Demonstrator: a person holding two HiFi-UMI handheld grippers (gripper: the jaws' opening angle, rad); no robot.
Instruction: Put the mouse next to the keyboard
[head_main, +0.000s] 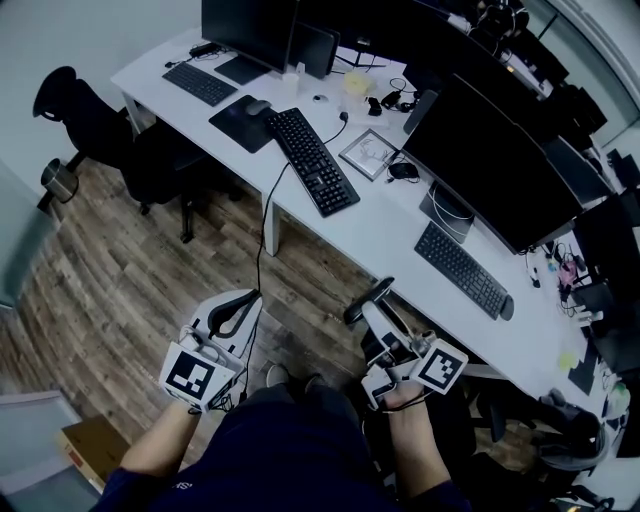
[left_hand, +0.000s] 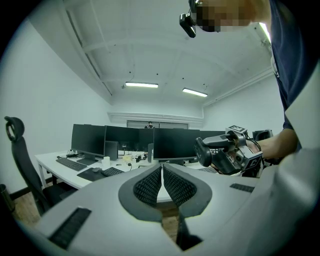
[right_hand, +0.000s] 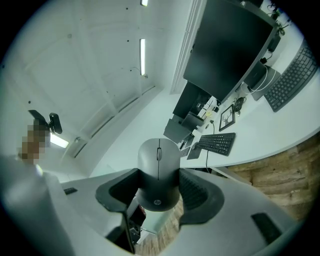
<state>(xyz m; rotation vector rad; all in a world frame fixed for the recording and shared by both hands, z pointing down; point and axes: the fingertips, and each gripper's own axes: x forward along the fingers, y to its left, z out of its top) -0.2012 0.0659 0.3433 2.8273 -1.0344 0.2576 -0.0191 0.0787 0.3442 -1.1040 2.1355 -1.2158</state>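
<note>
A grey wireless mouse (right_hand: 158, 172) sits clamped between the pads of my right gripper (right_hand: 159, 189), its nose pointing out past the jaws. In the head view that gripper (head_main: 372, 306) hangs over the wooden floor, short of the white desk (head_main: 380, 235). A black keyboard (head_main: 312, 160) lies diagonally on the desk ahead, and another keyboard (head_main: 462, 270) lies to the right under a big monitor. My left gripper (head_main: 238, 308) is held low by the person's lap, its jaws (left_hand: 162, 174) shut with nothing between them.
A black mouse pad (head_main: 243, 122) with another mouse (head_main: 258, 106) lies left of the middle keyboard. Monitors (head_main: 490, 170), a framed sheet (head_main: 368, 153) and cables crowd the desk's far side. An office chair (head_main: 120, 140) stands at the left. A cardboard box (head_main: 88, 445) sits on the floor.
</note>
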